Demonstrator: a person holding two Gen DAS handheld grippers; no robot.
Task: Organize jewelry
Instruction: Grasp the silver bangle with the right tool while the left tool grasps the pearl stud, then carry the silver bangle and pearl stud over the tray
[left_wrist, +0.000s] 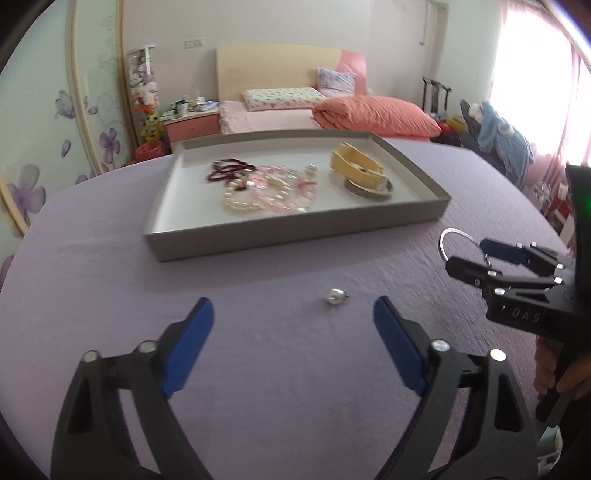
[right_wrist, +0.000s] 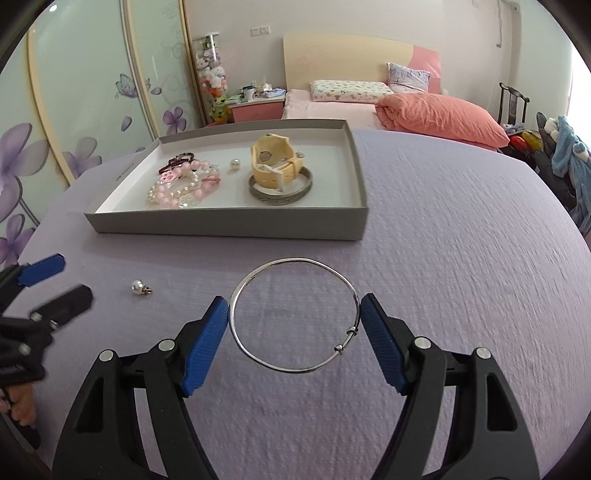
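The right gripper (right_wrist: 293, 315) has its blue fingers (right_wrist: 205, 345) pressed against the two sides of a thin silver bangle (right_wrist: 236, 291), holding the hoop across its width, roughly level above the lilac-covered surface (right_wrist: 461, 240). A small clasp bead sits on the hoop close to the right-hand finger. In the left wrist view only an arc of the silver bangle (left_wrist: 445, 240) shows beyond the right gripper (left_wrist: 467, 256), at the right edge of the frame.

The left gripper (left_wrist: 293, 314) has its fingers (left_wrist: 190, 347) spread wide with nothing between them, low over the surface (left_wrist: 110, 258). Just ahead of the gap, resting on the cloth, lies a loose pearl pendant (left_wrist: 334, 295) with a small metal loop; from the right wrist view the pearl pendant (right_wrist: 138, 287) lies between the left gripper (right_wrist: 55, 280) and the bangle.

Farther out stands a shallow grey tray (right_wrist: 229, 223) with a white floor. On its left side lie pink and pearl bead bracelets (right_wrist: 181, 188) touching a dark red bead bracelet (left_wrist: 231, 170). On its right side a yellow watch (right_wrist: 275, 160) leans on a dull metal bangle (right_wrist: 280, 192), and a single pearl (right_wrist: 233, 163) lies between the two groups.
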